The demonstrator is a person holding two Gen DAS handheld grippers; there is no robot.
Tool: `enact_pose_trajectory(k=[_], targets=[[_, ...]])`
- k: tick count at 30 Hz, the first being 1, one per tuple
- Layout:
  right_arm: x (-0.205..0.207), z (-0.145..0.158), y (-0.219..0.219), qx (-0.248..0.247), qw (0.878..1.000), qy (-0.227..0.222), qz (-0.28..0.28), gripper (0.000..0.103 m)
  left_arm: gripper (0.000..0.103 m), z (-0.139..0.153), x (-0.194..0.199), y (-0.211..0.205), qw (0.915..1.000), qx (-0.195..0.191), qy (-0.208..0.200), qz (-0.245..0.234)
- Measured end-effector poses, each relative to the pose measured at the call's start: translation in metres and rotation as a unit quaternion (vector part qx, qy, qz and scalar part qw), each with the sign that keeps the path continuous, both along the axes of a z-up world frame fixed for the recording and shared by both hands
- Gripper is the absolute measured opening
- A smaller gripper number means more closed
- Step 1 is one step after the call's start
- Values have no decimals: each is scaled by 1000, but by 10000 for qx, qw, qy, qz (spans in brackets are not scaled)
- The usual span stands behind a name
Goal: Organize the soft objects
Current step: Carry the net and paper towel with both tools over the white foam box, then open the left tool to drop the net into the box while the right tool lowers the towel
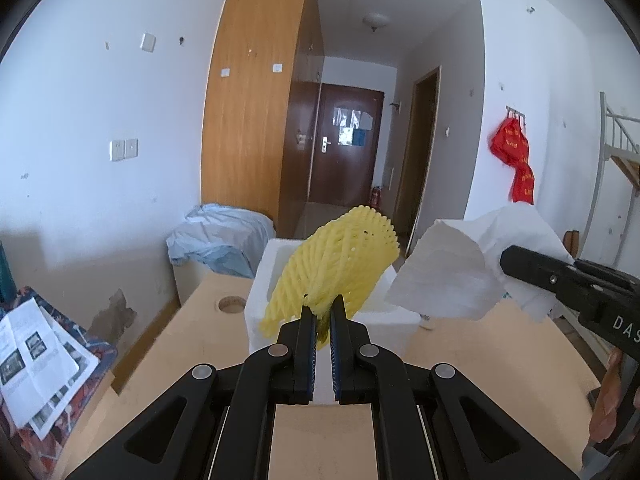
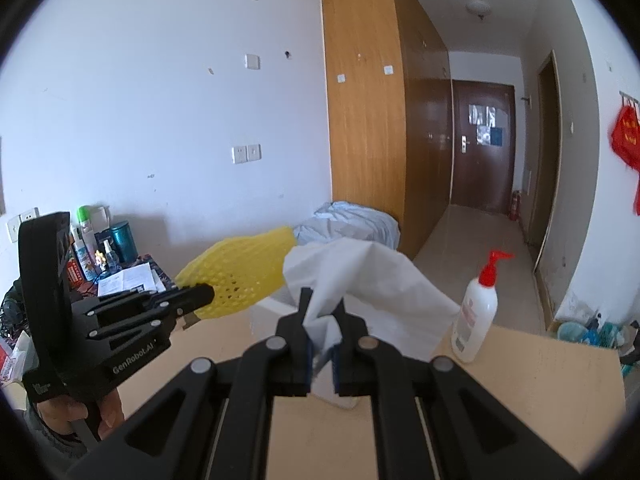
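A yellow foam net sleeve (image 1: pixel 332 264) hangs in the air, pinched at its lower edge by my left gripper (image 1: pixel 323 312), which is shut on it. Behind it stands a white foam box (image 1: pixel 276 280) on the light wooden table (image 1: pixel 192 320). To the right, my right gripper (image 1: pixel 505 264) holds a crumpled white tissue (image 1: pixel 452 272). In the right wrist view the right gripper (image 2: pixel 323 308) is shut on the white tissue (image 2: pixel 372 280), and the left gripper (image 2: pixel 208 294) holds the yellow net sleeve (image 2: pixel 244 276) at left, above the white foam box (image 2: pixel 268 316).
A white pump bottle with a red top (image 2: pixel 476 316) stands on the table (image 2: pixel 540 380) at right. A round hole (image 1: pixel 231 304) is cut in the tabletop. Printed papers (image 1: pixel 36 360) and bottles (image 2: pixel 90 248) lie on a side surface at left. A bluish cloth heap (image 1: pixel 220 240) sits behind.
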State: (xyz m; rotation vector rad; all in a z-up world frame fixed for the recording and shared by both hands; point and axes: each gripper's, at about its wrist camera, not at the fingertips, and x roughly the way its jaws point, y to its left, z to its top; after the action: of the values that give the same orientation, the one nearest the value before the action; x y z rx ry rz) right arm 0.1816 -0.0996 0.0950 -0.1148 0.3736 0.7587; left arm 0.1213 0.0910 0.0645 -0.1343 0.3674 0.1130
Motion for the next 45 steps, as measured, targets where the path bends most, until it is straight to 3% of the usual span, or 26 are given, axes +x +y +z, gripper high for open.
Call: enact_pose_trajectory(k=[10,23,45], targets=[[25,-1,10,-20,10000,-3,81,9,6,8,38,9,10000,9,-3,-17],[67,-12,41,-111,9996,148,211,9,6,-13,105,28,9986,-113,524,-10],[76,-23,47,-127,9986,383,343,9,8,-39,137,32,9959,-73,903,64]])
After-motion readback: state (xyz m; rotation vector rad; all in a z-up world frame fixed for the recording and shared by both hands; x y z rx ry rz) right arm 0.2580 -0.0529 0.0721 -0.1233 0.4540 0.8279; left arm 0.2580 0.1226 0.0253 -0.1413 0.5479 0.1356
